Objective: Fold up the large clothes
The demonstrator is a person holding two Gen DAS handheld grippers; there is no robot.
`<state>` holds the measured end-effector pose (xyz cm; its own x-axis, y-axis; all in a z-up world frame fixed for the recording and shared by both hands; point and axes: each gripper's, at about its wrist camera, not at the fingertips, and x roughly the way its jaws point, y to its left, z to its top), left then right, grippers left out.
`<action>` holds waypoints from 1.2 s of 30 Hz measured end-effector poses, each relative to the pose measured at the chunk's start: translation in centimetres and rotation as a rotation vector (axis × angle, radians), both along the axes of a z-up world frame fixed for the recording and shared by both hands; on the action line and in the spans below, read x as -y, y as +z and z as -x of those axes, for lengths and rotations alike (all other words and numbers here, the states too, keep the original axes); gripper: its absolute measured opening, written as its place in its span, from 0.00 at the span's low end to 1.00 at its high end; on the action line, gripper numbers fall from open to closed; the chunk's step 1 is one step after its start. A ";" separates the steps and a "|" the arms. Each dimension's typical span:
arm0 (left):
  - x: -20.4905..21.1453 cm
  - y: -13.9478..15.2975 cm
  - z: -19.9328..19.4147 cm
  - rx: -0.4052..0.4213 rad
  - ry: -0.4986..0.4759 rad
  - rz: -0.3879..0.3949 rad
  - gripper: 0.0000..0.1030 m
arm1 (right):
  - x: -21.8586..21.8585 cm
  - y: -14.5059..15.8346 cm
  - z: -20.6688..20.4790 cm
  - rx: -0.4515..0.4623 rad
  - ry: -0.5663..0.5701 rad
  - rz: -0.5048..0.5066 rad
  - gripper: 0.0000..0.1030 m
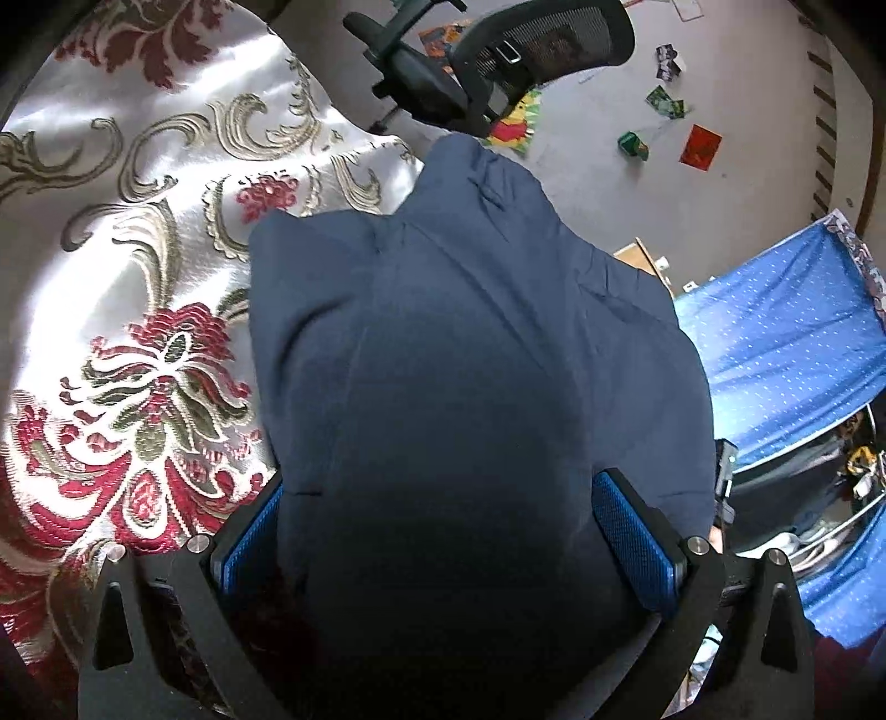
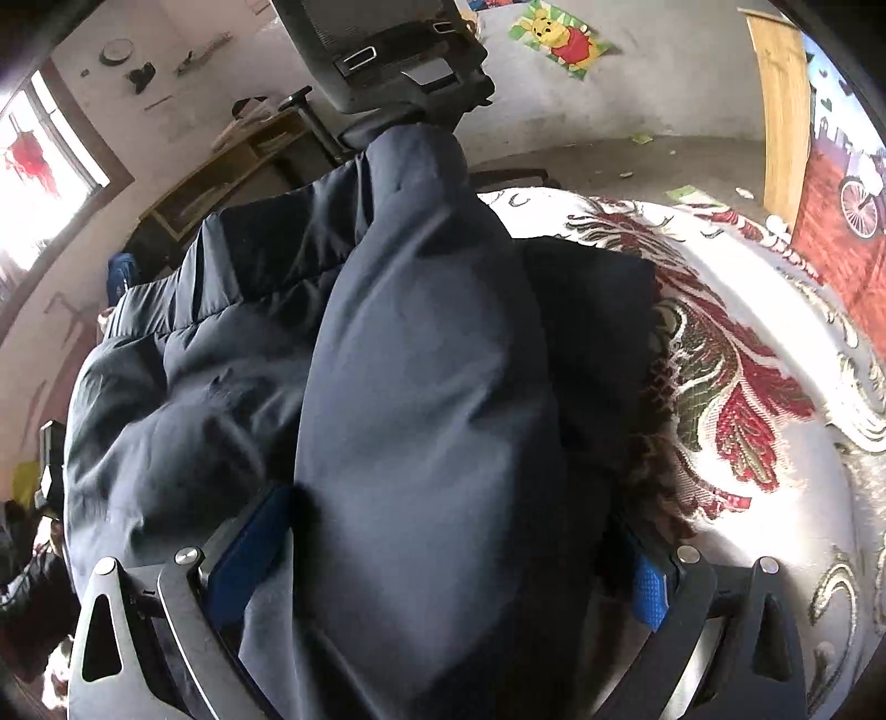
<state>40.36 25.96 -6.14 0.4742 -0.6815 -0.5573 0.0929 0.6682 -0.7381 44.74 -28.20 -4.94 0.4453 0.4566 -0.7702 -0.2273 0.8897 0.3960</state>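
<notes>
A dark navy padded jacket (image 1: 470, 343) lies on a table covered with a white cloth with red and gold flowers (image 1: 138, 277). In the left wrist view a thick fold of it fills the space between the blue pads (image 1: 637, 543) of my left gripper (image 1: 443, 498), which is shut on it. In the right wrist view the jacket (image 2: 432, 360) rises in a bulky folded ridge, with a quilted part to the left. My right gripper (image 2: 454, 531) is shut on that ridge, its blue pads (image 2: 249, 548) pressed against both sides. Both sets of fingertips are partly buried in fabric.
A black mesh office chair (image 1: 498, 61) stands just past the table's far edge, also seen as the chair (image 2: 387, 50) in the right wrist view. Papers and a cartoon bear picture (image 2: 559, 39) lie on the grey floor. A blue dotted cloth (image 1: 786, 332) lies to the right.
</notes>
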 end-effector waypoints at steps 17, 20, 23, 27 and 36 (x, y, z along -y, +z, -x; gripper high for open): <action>2.0 2.0 -0.6 -0.023 -0.038 -0.091 0.69 | -0.2 0.8 0.0 -0.148 -0.123 -0.096 0.54; 2.6 2.8 -0.3 -0.021 -0.016 -0.120 0.51 | -1.0 1.9 0.8 -0.111 -0.112 -0.072 0.34; 3.6 4.3 0.3 0.006 -0.001 -0.173 0.34 | -2.1 3.4 1.8 -0.061 -0.102 -0.012 0.21; 5.8 7.3 -0.1 0.055 -0.005 -0.244 0.22 | -2.7 6.7 3.5 0.034 -0.097 0.006 0.16; 12.0 10.5 -3.3 0.189 -0.040 -0.131 0.20 | -1.3 16.3 4.6 0.275 -0.128 0.059 0.13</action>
<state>43.70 13.92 4.40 0.5523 -0.6299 -0.5461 0.2497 0.7500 -0.6125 40.14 -26.86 11.37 0.6921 0.3411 -0.6362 -0.2034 0.9377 0.2815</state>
